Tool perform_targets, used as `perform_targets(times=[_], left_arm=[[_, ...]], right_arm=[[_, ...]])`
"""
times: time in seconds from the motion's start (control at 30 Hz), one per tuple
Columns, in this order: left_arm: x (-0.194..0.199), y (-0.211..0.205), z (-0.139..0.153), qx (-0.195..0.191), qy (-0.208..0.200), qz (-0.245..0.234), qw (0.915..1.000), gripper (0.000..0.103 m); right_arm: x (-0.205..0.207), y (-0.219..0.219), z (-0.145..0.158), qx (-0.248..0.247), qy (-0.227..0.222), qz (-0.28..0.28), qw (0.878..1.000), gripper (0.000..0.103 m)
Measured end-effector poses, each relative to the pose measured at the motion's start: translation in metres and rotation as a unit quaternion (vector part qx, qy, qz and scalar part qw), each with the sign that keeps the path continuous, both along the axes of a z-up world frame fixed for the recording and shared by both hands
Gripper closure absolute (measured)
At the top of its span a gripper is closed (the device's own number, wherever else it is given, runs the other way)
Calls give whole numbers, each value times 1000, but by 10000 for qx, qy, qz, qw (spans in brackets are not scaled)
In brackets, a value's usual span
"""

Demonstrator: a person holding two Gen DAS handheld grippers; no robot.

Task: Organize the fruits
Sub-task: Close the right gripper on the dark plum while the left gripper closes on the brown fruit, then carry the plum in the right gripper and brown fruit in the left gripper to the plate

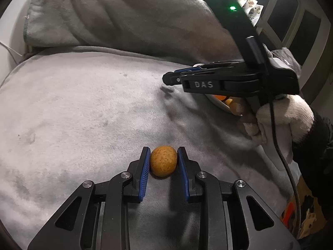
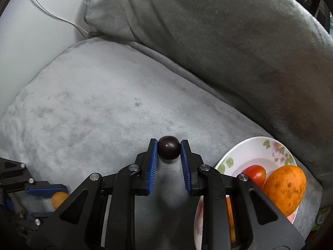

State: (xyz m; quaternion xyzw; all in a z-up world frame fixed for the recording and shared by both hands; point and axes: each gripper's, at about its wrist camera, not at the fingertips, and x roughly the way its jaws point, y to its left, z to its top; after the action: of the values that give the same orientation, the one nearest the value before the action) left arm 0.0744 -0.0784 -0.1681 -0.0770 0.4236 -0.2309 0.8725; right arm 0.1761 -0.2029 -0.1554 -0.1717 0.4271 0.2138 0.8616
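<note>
My left gripper (image 1: 163,156) is shut on a small speckled orange fruit (image 1: 163,163), low over the grey blanket (image 1: 83,114). My right gripper (image 2: 168,149) is shut on a dark purple round fruit (image 2: 168,150), held above the blanket. To its right a white floral plate (image 2: 258,152) holds a red tomato (image 2: 257,174) and a large orange mango (image 2: 285,188). In the left wrist view the right gripper (image 1: 172,77) hovers at the right, above the plate's edge (image 1: 218,104). In the right wrist view the left gripper (image 2: 43,195) and its orange fruit (image 2: 59,199) show at the lower left.
A grey cushion (image 2: 229,41) rises behind the blanket. A white wall (image 2: 31,31) with a thin cable (image 2: 52,16) lies to the left. A gloved hand (image 1: 287,114) holds the right gripper. A window (image 1: 291,16) is at the far right.
</note>
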Motion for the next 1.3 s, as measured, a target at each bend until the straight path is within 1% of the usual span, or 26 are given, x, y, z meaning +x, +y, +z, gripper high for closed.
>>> perform_targets(times=[0.27,0.67,0.93,1.3], left_arm=[[-6,3,10,18,-128,58,9999,78],[-11,-5,38,-34,-502,-4,9987,78],[-14,-12,52,-39,-704,-98,9975,78],[-5,-29,63,-75,-881,-276,9957,78]], right_arm=[[-25,-18,23,470,-192,-68,9987,80],[-68,-50,59,1079,-631,-227,9919,80],[-91,-76,74,1356,-831,-378,9865,80],[-110,-121,82,1590,-1043,-868,9779,80]])
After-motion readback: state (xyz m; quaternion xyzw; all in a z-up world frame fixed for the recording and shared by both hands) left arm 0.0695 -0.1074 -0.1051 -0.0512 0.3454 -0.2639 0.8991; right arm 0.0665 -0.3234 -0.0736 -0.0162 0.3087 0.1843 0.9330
